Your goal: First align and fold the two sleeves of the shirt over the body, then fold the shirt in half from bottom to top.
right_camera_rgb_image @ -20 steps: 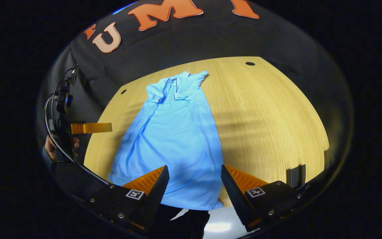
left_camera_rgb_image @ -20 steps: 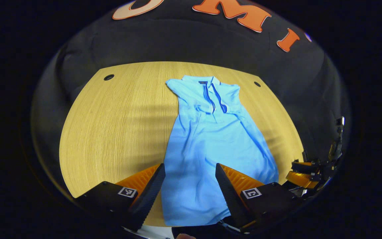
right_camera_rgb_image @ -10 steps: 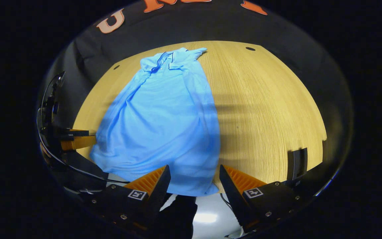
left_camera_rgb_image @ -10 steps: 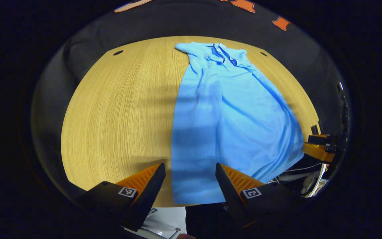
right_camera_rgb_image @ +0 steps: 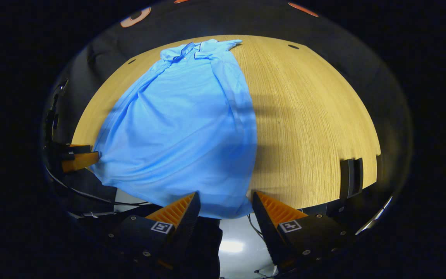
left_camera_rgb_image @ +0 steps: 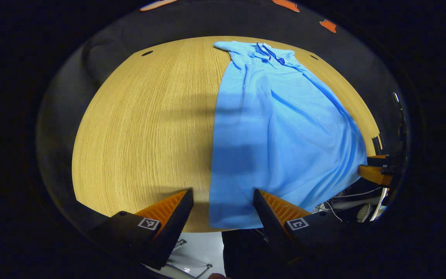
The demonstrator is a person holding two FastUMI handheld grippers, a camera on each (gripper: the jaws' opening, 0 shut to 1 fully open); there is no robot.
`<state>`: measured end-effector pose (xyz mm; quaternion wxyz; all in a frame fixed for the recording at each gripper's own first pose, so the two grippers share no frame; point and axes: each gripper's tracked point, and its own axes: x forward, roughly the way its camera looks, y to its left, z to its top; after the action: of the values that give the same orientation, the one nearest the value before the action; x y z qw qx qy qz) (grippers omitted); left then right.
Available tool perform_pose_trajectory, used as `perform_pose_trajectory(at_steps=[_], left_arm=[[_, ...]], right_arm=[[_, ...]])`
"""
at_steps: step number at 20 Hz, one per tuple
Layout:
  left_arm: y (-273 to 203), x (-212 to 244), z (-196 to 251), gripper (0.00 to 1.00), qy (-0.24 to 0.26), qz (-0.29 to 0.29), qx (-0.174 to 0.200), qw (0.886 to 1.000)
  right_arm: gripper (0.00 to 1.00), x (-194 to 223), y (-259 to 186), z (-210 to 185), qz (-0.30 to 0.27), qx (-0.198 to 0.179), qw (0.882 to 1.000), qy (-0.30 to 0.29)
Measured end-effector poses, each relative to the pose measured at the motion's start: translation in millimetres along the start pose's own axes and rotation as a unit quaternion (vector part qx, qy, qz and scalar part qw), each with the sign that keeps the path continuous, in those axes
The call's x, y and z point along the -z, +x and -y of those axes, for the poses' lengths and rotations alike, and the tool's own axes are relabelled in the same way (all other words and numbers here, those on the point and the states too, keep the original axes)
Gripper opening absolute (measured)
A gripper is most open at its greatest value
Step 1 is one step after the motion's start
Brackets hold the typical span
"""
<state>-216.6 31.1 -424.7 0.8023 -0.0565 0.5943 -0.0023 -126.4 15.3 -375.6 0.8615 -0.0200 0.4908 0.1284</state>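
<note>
A light blue polo shirt (left_camera_rgb_image: 281,128) lies flat on the wooden table (left_camera_rgb_image: 141,128), collar at the far end and hem at the near edge. Its sleeves look folded in over the body, giving a long narrow shape. In the left gripper view, my left gripper (left_camera_rgb_image: 221,201) is open, and the hem's left corner lies between its fingers. In the right gripper view, the shirt (right_camera_rgb_image: 180,124) spreads ahead of my right gripper (right_camera_rgb_image: 225,201), which is open around the hem's right corner. Each view also shows the other gripper at its side: the right gripper (left_camera_rgb_image: 376,170) and the left gripper (right_camera_rgb_image: 76,159).
The table (right_camera_rgb_image: 316,116) has small round holes (left_camera_rgb_image: 147,53) near its far corners. A dark bracket (right_camera_rgb_image: 350,177) sits on its near edge. Cables (left_camera_rgb_image: 347,195) hang below the table edge, over a pale floor (right_camera_rgb_image: 232,244).
Both grippers have dropped and tilted down toward the near table edge. The shirt's hem now sits closer between the fingers. Both jaws stay open.
</note>
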Motion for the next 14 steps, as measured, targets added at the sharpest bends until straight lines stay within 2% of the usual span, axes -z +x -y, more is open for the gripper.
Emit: perform_pose_trajectory(at_steps=[2,3,4,5,6,7,9,10,12,14], left_arm=[[0,-1,5,1.0,0.016,0.01,0.001,1.0],[1,-3,9,1.0,0.023,0.013,0.004,1.0],[2,-4,10,0.98,0.024,0.017,-0.001,1.0],[5,-6,15,0.95,0.019,0.021,0.001,1.0],[5,-8,23,0.83,0.021,0.024,0.005,0.999],[3,-10,33,0.7,0.022,0.031,0.011,0.999],[4,-10,42,0.29,0.012,0.037,0.007,0.999],[4,-6,50,0.08,0.013,0.041,0.013,0.999],[-1,0,55,0.09,0.015,0.045,0.013,0.999],[-5,5,57,0.09,0.012,0.044,0.013,0.999]], right_arm=[[0.77,0,0,6,-0.004,0.016,1.0,0.001],[0.65,0,1,5,-0.012,0.017,1.0,0.007],[0.57,-2,2,6,-0.016,0.019,1.0,0.019],[0.34,-3,3,7,-0.02,0.018,0.999,0.035],[0.29,-4,3,6,-0.024,0.013,0.998,0.052],[0.13,-8,5,3,-0.023,0.0,0.998,0.065],[0.04,-11,6,-5,-0.02,-0.04,0.994,0.098],[0.03,-9,4,-12,-0.025,-0.064,0.991,0.111],[0.02,-2,-4,-17,-0.027,-0.089,0.989,0.114],[0.02,0,-12,-19,-0.018,-0.099,0.991,0.089]])
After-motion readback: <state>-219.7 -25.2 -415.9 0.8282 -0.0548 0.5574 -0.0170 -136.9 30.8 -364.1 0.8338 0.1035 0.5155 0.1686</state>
